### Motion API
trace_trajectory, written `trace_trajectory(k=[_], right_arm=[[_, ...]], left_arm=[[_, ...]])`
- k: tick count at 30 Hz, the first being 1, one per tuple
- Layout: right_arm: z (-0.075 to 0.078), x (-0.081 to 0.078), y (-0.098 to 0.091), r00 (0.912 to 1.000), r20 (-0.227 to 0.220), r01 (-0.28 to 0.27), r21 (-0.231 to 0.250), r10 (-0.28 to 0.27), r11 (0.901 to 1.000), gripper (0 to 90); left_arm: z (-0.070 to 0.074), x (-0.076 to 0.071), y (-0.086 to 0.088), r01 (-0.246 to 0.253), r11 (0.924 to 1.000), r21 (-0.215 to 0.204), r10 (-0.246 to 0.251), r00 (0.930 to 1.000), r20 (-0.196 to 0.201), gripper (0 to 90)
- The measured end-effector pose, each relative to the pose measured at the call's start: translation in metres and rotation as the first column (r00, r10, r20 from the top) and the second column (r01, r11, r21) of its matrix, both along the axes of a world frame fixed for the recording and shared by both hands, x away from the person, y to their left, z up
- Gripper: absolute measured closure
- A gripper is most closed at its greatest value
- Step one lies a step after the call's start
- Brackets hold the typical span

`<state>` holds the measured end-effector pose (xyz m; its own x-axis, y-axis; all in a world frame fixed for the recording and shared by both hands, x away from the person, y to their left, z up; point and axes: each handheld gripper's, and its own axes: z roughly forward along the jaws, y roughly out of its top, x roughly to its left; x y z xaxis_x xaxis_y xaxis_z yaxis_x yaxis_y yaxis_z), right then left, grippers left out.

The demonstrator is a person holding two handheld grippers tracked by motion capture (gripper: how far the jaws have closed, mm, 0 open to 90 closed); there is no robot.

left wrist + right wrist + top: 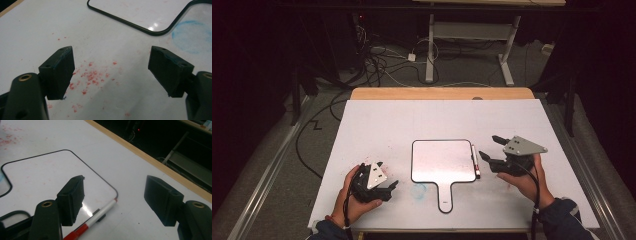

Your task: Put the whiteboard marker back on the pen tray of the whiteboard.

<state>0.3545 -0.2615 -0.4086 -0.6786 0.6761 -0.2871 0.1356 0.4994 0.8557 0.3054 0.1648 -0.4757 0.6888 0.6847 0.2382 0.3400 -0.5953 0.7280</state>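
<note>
- I judge the step in hand to be the marker (475, 161) just set down: it lies flat along the right edge of the small whiteboard (442, 161), touching or just beside its frame, near the middle of the table (377, 120) and toward its near edge.
- My right gripper (490, 152) sits just right of the marker, clear of it, jaws spread wide with nothing between them; in the right gripper view the marker (95, 220) lies below and between the jaws, untouched.
- My left gripper (387, 176) rests near the table's near left corner, jaws spread and empty, above a scatter of red specks (91, 77).
- The marker looks slim and white with a red end pointing toward me and a dark band partway along; it should roll easily.
- The whiteboard (50, 175) is paddle-shaped, dark-rimmed, handle toward the near edge, its face glossy with faint red traces; a blue smudge (191, 36) sits on the table beside the handle.
- Next, I expect to draw the right gripper away, or square the jaws across the marker's barrel if I need it again.
</note>
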Motion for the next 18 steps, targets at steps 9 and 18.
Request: trace_trajectory(k=[9,18], right_arm=[[-0.017,-0.033,-0.032,0.9989,0.031,0.036,0.021,-0.036,0.9992,28.4],[-0.034,-0.045,-0.046,0.9951,-0.022,0.097,0.033,-0.096,0.9947,27.1]], left_arm=[[0.000,-0.005,-0.003,0.011,0.9998,0.018,-0.012,0.9997,0.023,20.5],[-0.001,-0.007,-0.004,0.025,0.9991,0.033,-0.026,0.9991,0.034,20.4]])
